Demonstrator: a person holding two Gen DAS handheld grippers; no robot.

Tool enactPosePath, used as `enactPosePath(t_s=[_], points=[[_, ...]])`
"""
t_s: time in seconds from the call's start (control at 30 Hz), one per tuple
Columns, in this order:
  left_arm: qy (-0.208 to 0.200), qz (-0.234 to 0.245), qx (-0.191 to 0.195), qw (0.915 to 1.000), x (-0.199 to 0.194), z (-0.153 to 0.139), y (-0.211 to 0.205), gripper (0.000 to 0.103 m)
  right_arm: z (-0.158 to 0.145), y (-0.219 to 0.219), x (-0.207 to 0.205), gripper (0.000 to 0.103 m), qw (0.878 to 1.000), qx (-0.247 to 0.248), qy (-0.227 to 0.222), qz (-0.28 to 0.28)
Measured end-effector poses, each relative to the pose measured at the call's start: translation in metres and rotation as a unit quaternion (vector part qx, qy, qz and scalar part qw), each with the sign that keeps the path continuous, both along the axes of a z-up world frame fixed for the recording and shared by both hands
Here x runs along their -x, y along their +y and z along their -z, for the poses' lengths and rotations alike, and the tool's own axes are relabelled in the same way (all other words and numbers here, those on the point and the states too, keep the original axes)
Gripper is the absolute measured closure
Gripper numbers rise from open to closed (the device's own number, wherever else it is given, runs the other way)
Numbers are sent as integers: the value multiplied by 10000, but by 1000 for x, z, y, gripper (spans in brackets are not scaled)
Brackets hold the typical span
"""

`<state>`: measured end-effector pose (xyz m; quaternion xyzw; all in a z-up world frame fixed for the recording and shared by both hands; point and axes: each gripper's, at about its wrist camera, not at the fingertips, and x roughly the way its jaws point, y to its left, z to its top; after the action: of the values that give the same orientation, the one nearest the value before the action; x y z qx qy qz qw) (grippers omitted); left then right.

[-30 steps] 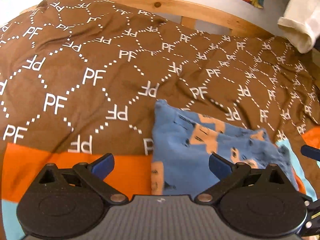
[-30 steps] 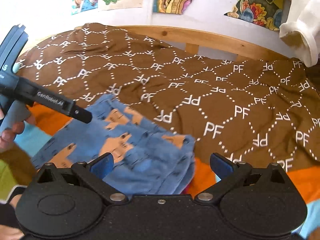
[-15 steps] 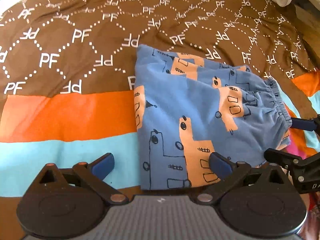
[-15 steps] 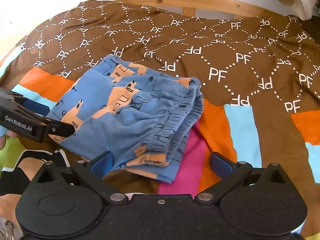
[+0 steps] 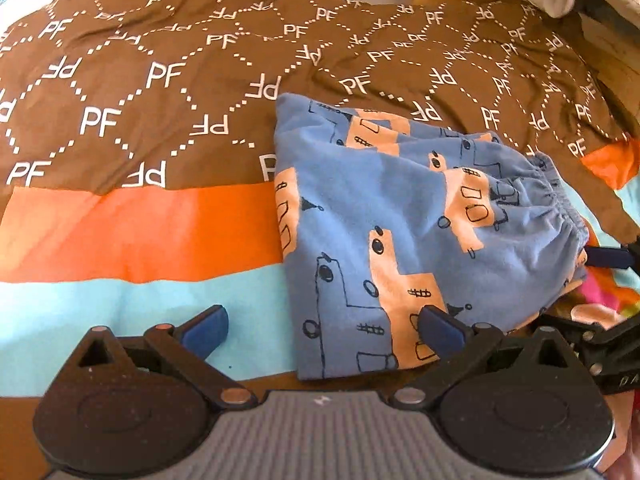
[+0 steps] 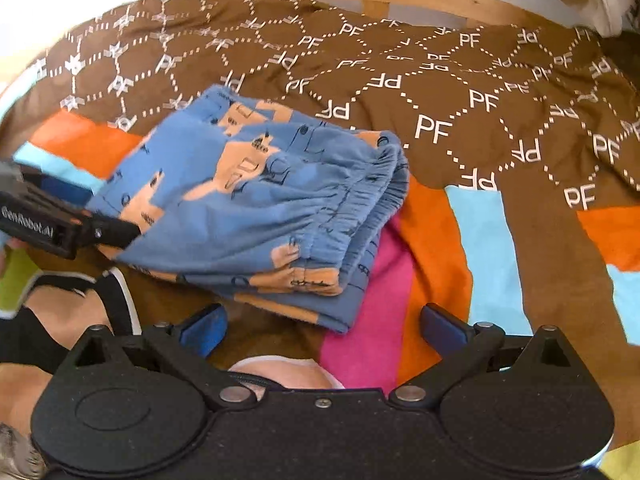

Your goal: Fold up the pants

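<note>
Pants: we are looking at the blue pants (image 5: 404,216) lying folded into a compact stack on the bedspread (image 5: 140,224), elastic waistband (image 6: 360,196) to our right, layers piled near the bed's near edge.
Progress: we are judging the fold as done or nearly so; only tidying seems left.
Risk, loose layers: the stacked edges by the waistband are sitting uneven in the right wrist view, so we are expecting a careless nudge there to fan them apart and undo the fold.
Risk, snagging: the left gripper's right fingertip (image 5: 438,328) is hovering over the pants' near corner; dragging it sideways could catch the cloth and pull the top layer askew.
Risk, bedspread: the cover is soft and wrinkled, so pressing hard could slide the whole stack rather than flatten it.
Left gripper (image 5: 320,326): we are holding it low, pointing forward across the bed, straddling the pants' near left corner; its fingers are spread wide and gripping nothing.
Right gripper (image 6: 322,326): we are holding it just short of the waistband end, aimed forward over the near edge; its fingers are likewise spread wide with nothing between them.
Spacing: the two grippers are sitting at opposite ends of the stack, each showing at the border of the other's view.
</note>
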<state>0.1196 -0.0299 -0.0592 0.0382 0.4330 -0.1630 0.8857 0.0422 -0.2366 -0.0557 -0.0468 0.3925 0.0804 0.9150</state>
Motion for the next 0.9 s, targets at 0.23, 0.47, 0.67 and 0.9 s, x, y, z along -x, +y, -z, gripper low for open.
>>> enactPosePath(t_s=[0.23,0.47,0.67,0.9], points=[[55,-143,84,9998,6,-3,2,0,-1,-3,3,1,10000,-73,55,10],[-485,-192,1401,9888,14,-28,20,0,-17,-31,3,1,9948,-983,29,266],[-517,-109,1336,9896,4,-20,14,0,-33,-68,-26,1,9771,-2044,-126,573],[59,13,1993,9799,-16,5,19,0,-16,-79,-92,1,9622,-2722,112,3]])
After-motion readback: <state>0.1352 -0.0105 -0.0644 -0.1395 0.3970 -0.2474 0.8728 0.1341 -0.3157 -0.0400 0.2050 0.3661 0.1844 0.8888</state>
